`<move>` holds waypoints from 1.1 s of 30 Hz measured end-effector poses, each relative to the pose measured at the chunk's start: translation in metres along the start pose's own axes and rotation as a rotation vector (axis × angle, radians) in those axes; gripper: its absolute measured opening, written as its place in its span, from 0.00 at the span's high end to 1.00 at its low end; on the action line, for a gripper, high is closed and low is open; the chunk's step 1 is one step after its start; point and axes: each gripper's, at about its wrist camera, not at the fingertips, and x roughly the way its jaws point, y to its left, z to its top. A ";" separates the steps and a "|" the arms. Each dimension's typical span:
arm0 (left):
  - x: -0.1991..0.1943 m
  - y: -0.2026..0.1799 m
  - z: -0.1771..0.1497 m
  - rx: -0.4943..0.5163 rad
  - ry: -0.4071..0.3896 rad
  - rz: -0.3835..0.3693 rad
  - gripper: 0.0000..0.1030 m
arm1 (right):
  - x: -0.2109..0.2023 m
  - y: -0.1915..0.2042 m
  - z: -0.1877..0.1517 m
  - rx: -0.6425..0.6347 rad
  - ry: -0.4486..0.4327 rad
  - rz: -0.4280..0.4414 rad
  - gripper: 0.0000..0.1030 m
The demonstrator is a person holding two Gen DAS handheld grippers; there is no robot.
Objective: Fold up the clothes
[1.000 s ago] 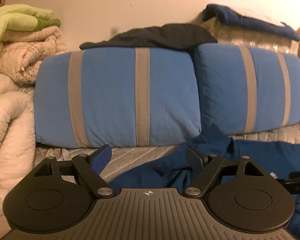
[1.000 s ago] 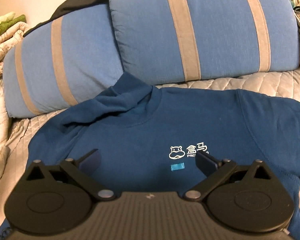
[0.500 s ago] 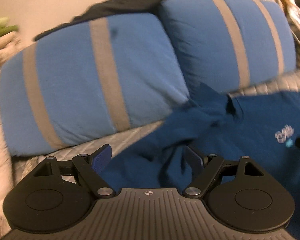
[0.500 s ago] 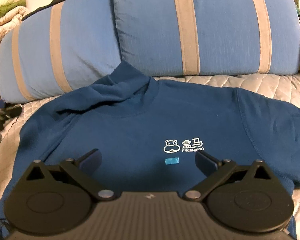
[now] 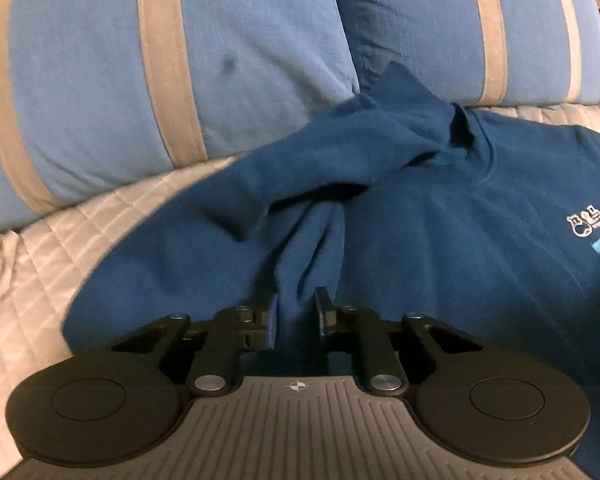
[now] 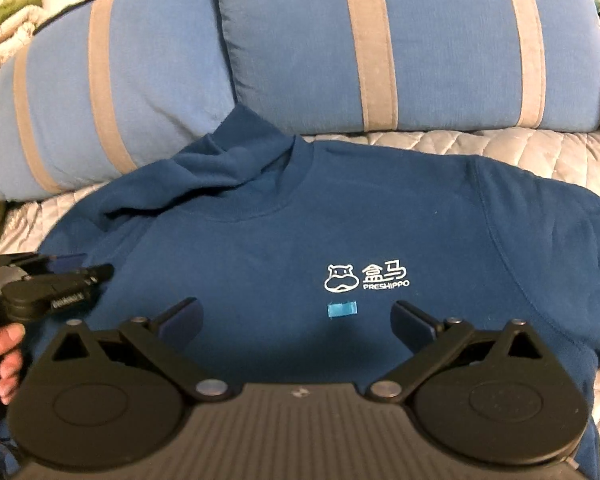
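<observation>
left pillow: light blue with grey stripes, it leaned at the back of the bed, touching the right pillow
left hand: at the left edge of the right wrist view, only some fingers showed, holding the left gripper's handle
left gripper: its jaws were closing, narrow, with a raised fold of the sweatshirt's cloth between them and pressed by the pads
sweatshirt: dark blue, it lay front side up on the bedcover, just before the pillows; its collar pointed to the pillows and its left shoulder part was bunched in wrinkles
logo: white print of an animal head and letters on the chest, with a small light blue patch just under it
right gripper: its jaws stood wide apart over the chest of the sweatshirt, with nothing held between them
right pillow: same blue and grey stripes, behind the collar
bedcover: pale grey, quilted, under the sweatshirt
</observation>
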 end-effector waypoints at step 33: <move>-0.116 0.014 -0.057 0.229 -0.162 0.195 0.46 | 0.001 0.002 -0.001 -0.005 0.020 0.048 0.00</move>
